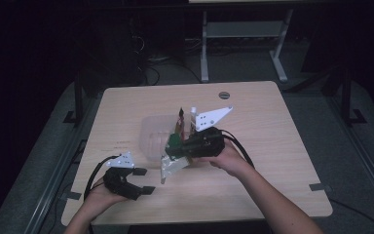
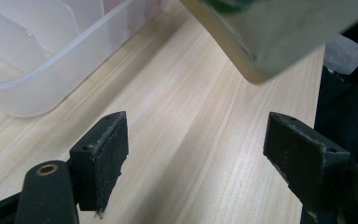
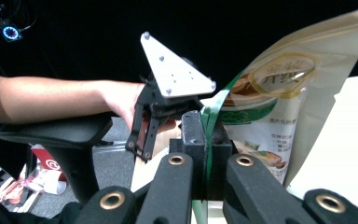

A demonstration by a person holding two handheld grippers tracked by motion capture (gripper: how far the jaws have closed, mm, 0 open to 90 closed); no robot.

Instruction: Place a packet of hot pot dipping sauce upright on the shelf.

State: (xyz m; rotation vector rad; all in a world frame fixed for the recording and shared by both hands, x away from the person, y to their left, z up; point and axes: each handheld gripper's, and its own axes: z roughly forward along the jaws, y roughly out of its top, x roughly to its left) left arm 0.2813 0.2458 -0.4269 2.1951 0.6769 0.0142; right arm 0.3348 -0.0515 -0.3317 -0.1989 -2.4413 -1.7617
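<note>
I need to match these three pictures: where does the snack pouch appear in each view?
High view: snack pouch at centre, shut in the right tongs.
Left gripper view: its corner hangs at top right.
Right gripper view: right of centre, edge clamped.
Shared landmark: wooden table.

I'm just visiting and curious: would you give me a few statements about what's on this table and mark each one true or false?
1. The right gripper is clamped on the edge of a snack pouch. True.
2. The left gripper also holds the pouch. False: its jaws stand open over bare wood, with nothing between them.
3. A clear plastic container sits on the wooden table. True.
4. The pouch lies flat inside the container. False: it hangs from the right gripper, above the table beside the container.
</note>
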